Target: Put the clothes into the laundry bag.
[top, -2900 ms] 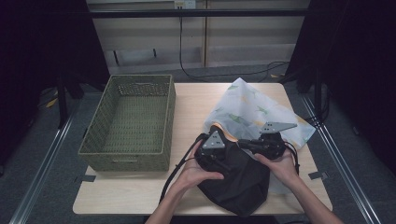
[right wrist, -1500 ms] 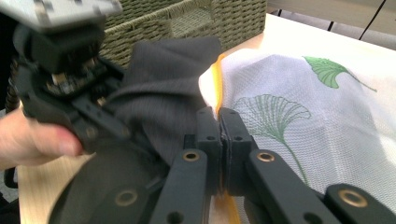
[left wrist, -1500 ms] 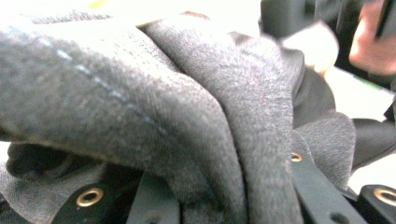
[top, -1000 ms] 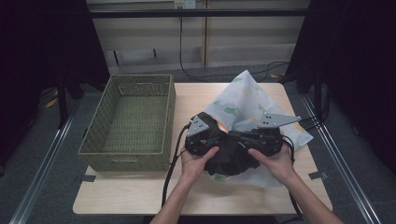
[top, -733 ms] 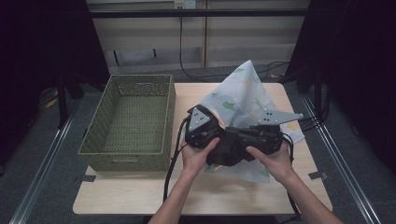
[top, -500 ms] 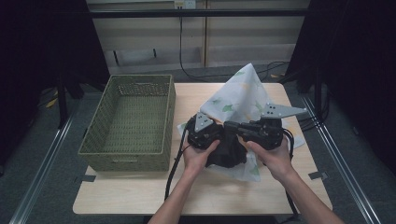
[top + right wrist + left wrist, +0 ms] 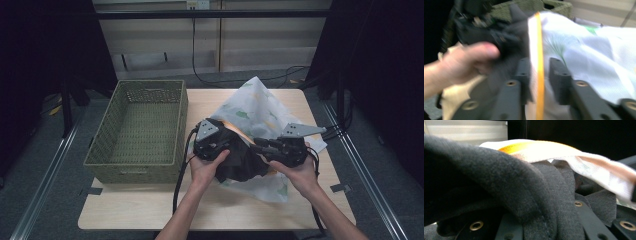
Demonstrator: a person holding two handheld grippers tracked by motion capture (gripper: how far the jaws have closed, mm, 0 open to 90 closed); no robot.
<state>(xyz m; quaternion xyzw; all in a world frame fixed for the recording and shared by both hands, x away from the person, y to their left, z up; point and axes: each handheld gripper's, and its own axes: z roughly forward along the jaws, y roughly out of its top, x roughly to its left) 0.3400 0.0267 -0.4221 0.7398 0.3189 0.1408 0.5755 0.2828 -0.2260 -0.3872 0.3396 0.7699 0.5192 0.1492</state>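
A black garment (image 7: 240,162) lies bunched on a white leaf-print cloth (image 7: 260,107) at mid-table. My left gripper (image 7: 231,145) is at the bundle's left and shut on a thick fold of black garment (image 7: 499,182); the fabric covers the left gripper (image 7: 546,220). From the right, my right gripper (image 7: 255,146) points at the bundle. The right gripper's (image 7: 539,67) jaws have just been opening. The white cloth's (image 7: 586,50) orange-banded edge hangs loose between them, with a gap at each pad. That orange band (image 7: 554,152) also crosses above the black fold.
A green woven basket (image 7: 177,125) stands at the table's left, close beside my left gripper. Bare wooden tabletop (image 7: 150,210) runs along the near edge. A hand (image 7: 461,62) holding the left gripper is close to my right jaws. Metal rails flank the table.
The black garment was drawn from the near edge up onto the white cloth and bunched. The raised peak of white cloth has sunk a little. My right jaws have parted off the orange edge.
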